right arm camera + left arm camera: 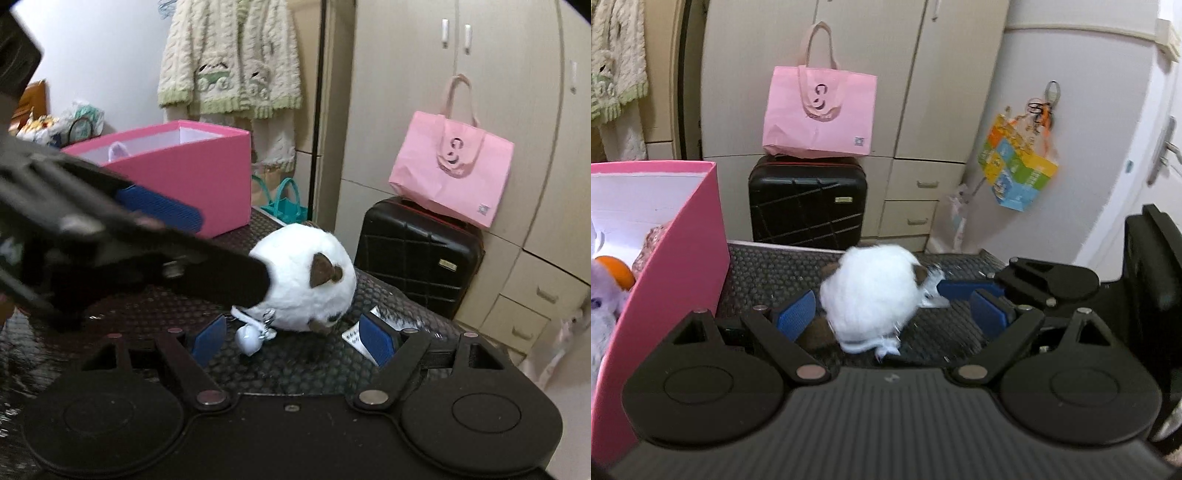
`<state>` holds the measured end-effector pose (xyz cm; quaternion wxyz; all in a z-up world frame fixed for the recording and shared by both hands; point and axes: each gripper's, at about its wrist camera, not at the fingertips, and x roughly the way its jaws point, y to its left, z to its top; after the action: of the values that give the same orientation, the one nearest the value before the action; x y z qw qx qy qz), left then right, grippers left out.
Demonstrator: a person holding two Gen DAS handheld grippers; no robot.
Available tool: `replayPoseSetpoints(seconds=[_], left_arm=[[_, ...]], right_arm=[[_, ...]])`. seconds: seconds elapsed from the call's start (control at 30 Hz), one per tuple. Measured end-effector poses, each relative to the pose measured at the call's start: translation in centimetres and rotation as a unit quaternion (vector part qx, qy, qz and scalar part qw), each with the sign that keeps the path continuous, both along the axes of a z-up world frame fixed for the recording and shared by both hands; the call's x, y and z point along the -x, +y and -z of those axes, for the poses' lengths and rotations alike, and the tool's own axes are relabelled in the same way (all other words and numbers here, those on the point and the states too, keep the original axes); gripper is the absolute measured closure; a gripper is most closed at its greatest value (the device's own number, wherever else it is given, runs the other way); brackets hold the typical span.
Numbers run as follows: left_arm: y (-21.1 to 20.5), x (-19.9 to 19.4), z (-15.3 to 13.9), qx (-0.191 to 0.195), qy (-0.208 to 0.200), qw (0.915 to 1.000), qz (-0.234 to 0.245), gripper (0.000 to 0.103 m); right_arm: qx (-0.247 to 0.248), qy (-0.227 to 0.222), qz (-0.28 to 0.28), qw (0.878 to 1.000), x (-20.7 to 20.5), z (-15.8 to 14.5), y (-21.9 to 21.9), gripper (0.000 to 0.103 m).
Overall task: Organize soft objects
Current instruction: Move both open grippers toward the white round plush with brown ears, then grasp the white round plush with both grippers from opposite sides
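Lying on the dark textured bench (pixel 768 273), the white plush ball (pixel 871 295) was flanked by both claws, each spread wide and gripping nothing. The left claw (pixel 897 310) was set with the toy between its blue pads, though no contact could be confirmed; the right claw (pixel 293 339) was held just short of it, near the dangling keychain bell (pixel 248 341). The pink box (pixel 676 258), already holding other plush toys, stood just beside, presumably as the destination for this one.

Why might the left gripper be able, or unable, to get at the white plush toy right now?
Probably able: the left gripper is open, the white plush toy sits between its fingers, nothing between them.
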<state>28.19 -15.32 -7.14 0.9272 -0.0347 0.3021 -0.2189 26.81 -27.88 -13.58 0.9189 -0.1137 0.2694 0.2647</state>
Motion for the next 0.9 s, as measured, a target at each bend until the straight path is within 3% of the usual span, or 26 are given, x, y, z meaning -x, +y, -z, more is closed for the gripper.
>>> replayPoseSetpoints(seconds=[0.13,0.33,0.53,0.7,0.9], left_arm=[[0.1,-2.3,1.1,0.011,0.017,0.9995,-0.025,0.012],[0.7,-4.1,2.8,0.049,0.07,0.9961,-0.019,0.015],[-0.5,-3.7,3.3,0.016,0.081,0.9966,0.003,0.026],[-0.6,-2.5,2.0,0.019,0.075,0.997,0.008,0.027],[-0.4,-0.2,0.4,0.014,0.066,0.9975,0.018,0.027]], right_arm=[[0.01,-0.006,-0.023,1.0,-1.8,0.6,0.4,0.018],[0.014,0.036,-0.048,0.998,-3.3,1.4,0.9,0.018],[-0.017,0.037,-0.05,0.998,-3.2,1.2,0.7,0.017],[-0.033,0.012,-0.035,0.999,-2.0,0.3,0.3,0.024],[-0.046,0.004,-0.021,0.999,0.7,-1.0,0.5,0.026]])
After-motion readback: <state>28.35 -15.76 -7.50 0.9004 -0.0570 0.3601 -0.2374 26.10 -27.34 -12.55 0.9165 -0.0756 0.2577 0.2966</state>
